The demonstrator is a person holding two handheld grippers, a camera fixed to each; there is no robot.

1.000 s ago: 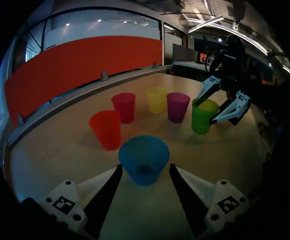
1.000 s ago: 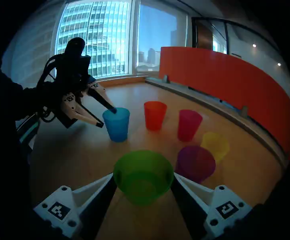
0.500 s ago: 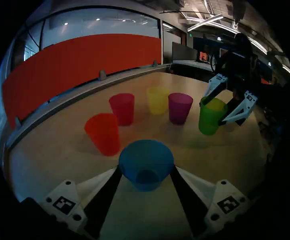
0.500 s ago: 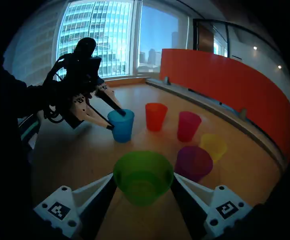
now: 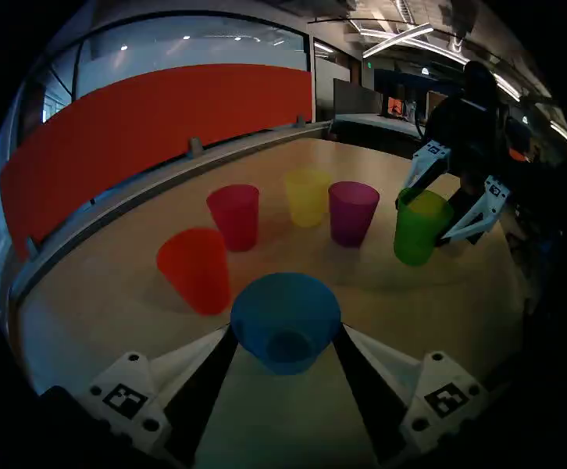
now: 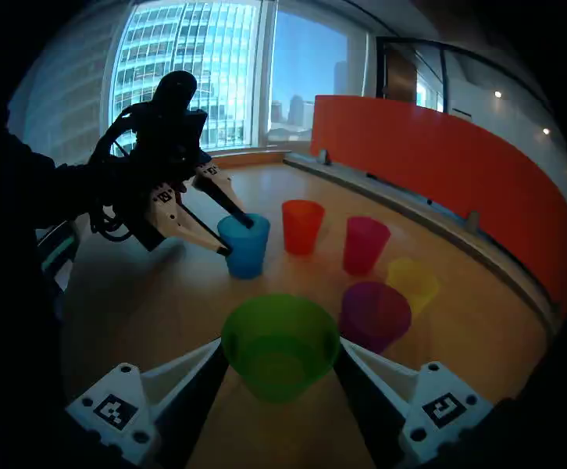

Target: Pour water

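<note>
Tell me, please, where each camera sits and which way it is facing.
Left gripper view: rides the left gripper, looking along its fingers over the blue cup toward the orange panel; the right gripper with the green cup shows far right.
Right gripper view: rides the right gripper, facing the windows over the green cup; the left gripper and a dark sleeve show at left.
Shared: both grippers, both held cups, the same table.

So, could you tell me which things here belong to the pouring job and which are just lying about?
In the job: blue cup in the left gripper; green cup in the right gripper.
Lying about on the table: orange cup, pink cup, yellow cup, purple cup.
</note>
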